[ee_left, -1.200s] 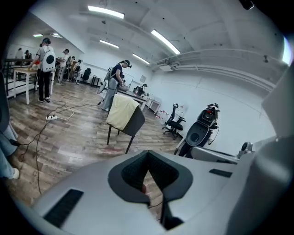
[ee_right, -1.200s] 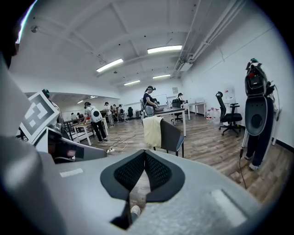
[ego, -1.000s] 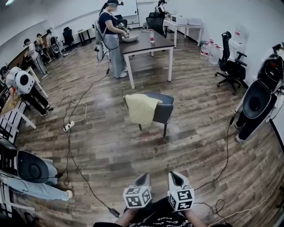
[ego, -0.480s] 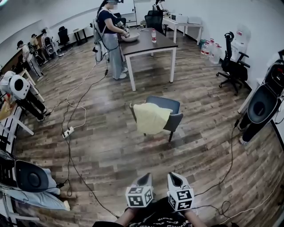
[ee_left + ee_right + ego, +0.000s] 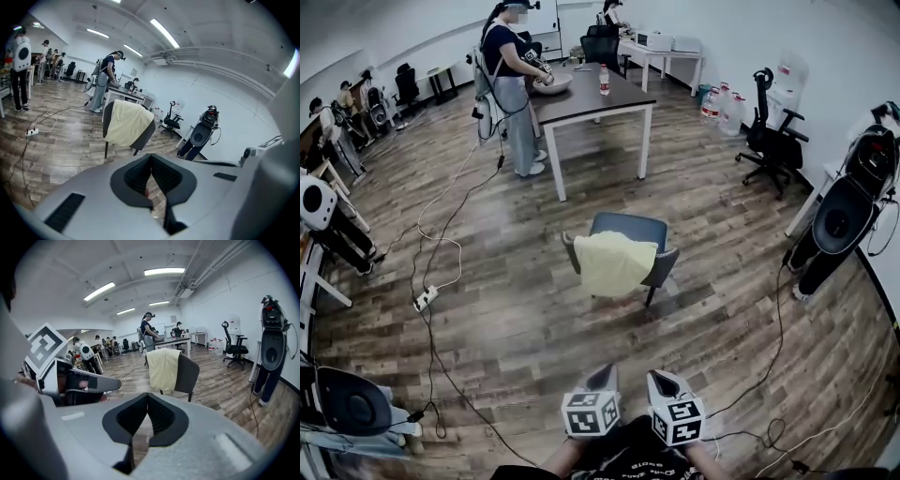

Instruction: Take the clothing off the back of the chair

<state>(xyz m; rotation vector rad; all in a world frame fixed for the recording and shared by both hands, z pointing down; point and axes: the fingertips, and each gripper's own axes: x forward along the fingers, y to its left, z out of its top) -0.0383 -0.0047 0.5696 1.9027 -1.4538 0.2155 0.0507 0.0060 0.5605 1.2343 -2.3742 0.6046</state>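
The left gripper [image 5: 601, 379] and the right gripper [image 5: 665, 381] sit side by side at the bottom centre of the head view, both pointing toward the middle of the frame. The left gripper's jaws are closed: in the left gripper view its dark pads [image 5: 136, 176] meet along one seam with nothing clamped between them. The right gripper's jaws are also closed and empty, its ribbed pads [image 5: 161, 416] pressed together in the right gripper view. The clothing [image 5: 614, 262], a pale yellow garment, hangs over the back of the chair [image 5: 630, 228] at the centre of the head view, well apart from both grippers. It covers most of the backrest on the side facing the camera; one dark edge of the backrest shows at its right. The chair is dark grey-blue with thin legs and stands on the wood-pattern floor [image 5: 516, 319]. In both gripper views the chair and garment appear just above the jaws, in the middle distance. A dark-topped table [image 5: 591, 98] with white legs stands in the upper centre of the head view, with a person [image 5: 506, 84] standing at its left end. A black office chair [image 5: 769, 131] stands at the upper right. Cables [image 5: 441, 239] run across the floor at the left.
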